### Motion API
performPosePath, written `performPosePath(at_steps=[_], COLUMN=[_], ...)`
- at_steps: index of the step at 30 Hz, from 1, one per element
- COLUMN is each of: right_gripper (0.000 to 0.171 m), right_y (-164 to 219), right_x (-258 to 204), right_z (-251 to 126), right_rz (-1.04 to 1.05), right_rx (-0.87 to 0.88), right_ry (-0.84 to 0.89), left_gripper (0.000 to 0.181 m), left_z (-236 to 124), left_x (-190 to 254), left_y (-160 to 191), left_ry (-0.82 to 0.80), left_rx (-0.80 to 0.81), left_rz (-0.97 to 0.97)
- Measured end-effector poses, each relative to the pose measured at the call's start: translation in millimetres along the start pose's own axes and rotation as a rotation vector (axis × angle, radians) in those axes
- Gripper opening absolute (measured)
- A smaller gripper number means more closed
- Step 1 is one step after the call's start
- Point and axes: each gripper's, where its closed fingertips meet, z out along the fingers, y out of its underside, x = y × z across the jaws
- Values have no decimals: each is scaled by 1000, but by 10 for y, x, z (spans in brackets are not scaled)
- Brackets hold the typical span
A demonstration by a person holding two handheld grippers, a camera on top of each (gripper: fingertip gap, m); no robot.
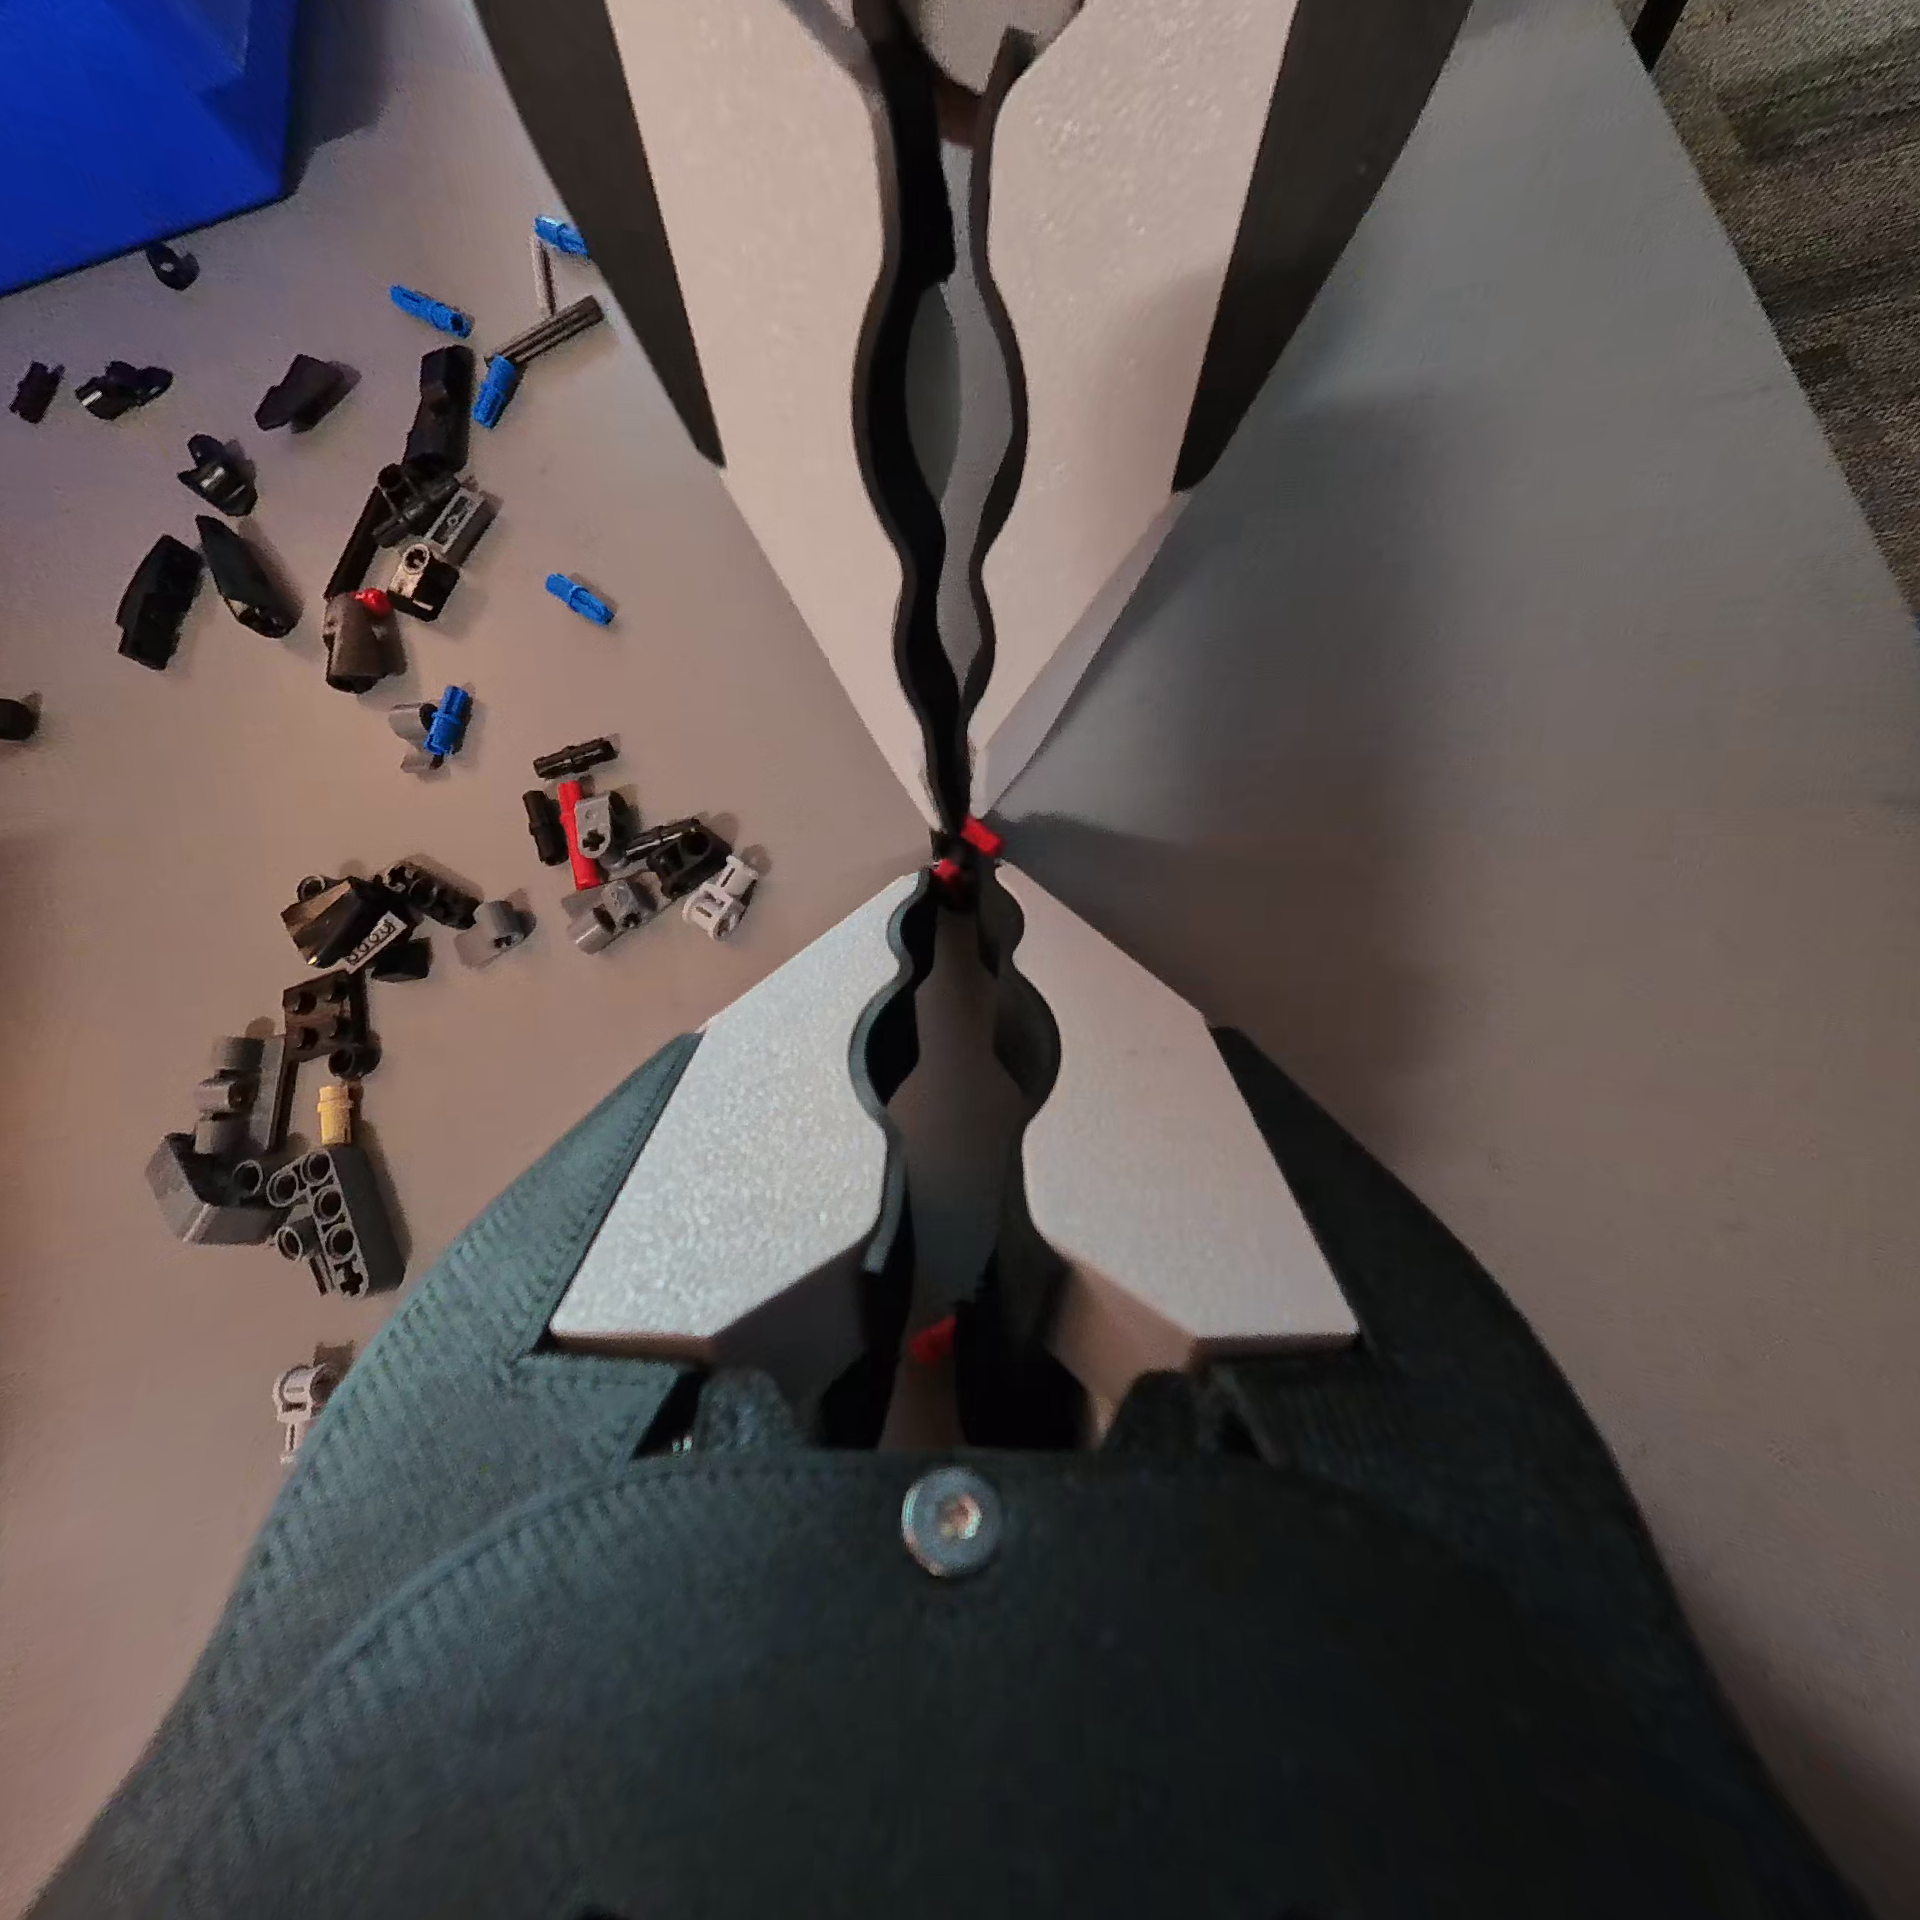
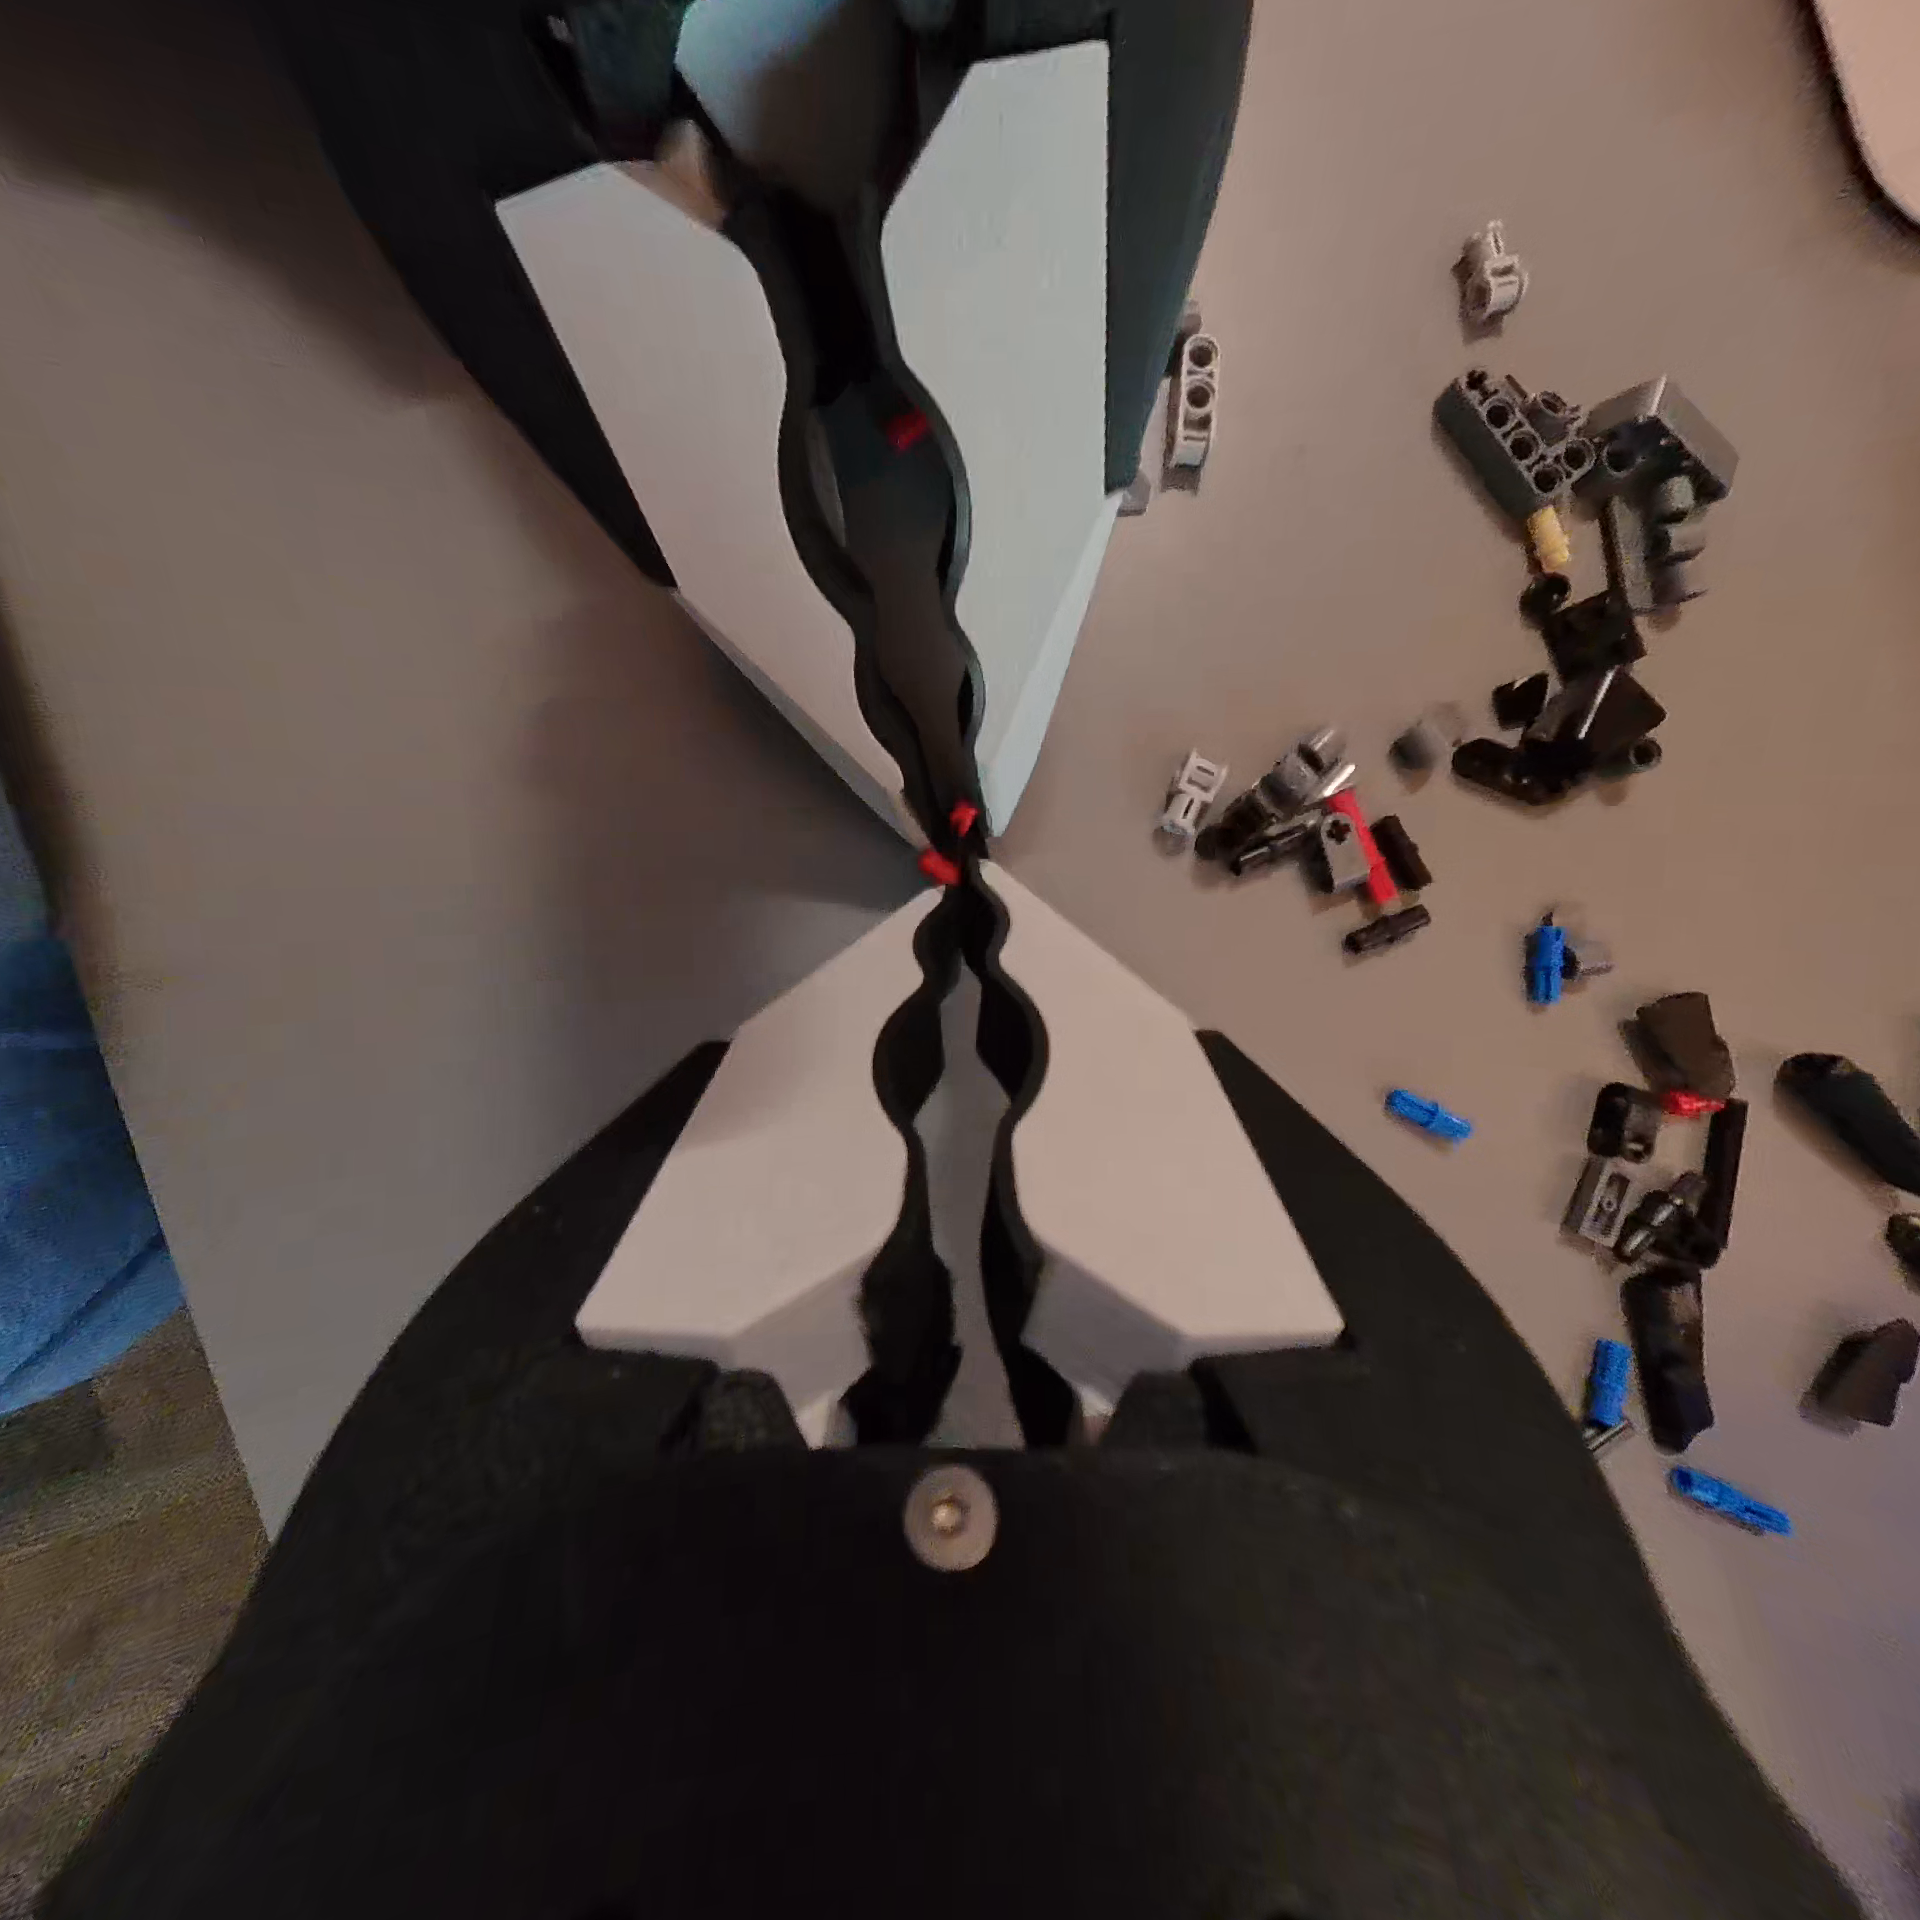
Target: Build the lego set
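Note:
My left gripper (image 1: 951, 896) and my right gripper (image 2: 951, 906) meet tip to tip above the grey table (image 1: 1455, 935). Each is shut on a tiny red and black lego piece. In the left wrist view the left one's red piece (image 1: 945, 871) sits just below the right gripper's red piece (image 1: 977, 834). In the right wrist view my own red piece (image 2: 938, 862) touches the other one (image 2: 964, 818). Whether the two pieces are joined is hidden by the fingertips. The right gripper (image 1: 961, 816) comes in from the top of the left wrist view.
Loose black, grey, red and blue lego pieces (image 1: 343, 904) lie scattered beside the grippers, also in the right wrist view (image 2: 1558, 727). A part-built grey and black assembly (image 1: 281, 1184) lies among them. A blue bin (image 1: 125, 125) stands beyond. The table edge and carpet (image 1: 1818, 208) are on the other side. Less than 4 cm separates the two grippers' tips.

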Motion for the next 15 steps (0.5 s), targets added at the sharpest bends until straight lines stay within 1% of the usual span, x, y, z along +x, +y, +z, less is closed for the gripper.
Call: performPosePath(at_steps=[1,5,10,13,15], right_gripper=[0,0,0,0,0], right_y=[-3,-7,-15,18,20], right_x=[0,-5,-35,-8,10], right_z=[1,-11,-37,-78,-115], right_rz=[8,101,106,156,201], right_rx=[8,50,64,84,111], right_ry=[-2,-64,-71,-75,-80], left_gripper=[7,7,6,7,14], left_z=[-1,1,3,1,-7], left_x=[0,-1,-3,-13,-31], left_y=[-1,-1,-5,-5,-6], left_ry=[0,-1,4,-10,-28], left_rx=[1,4,6,6,9], left_rz=[-2,-5,-14,-18,-24])
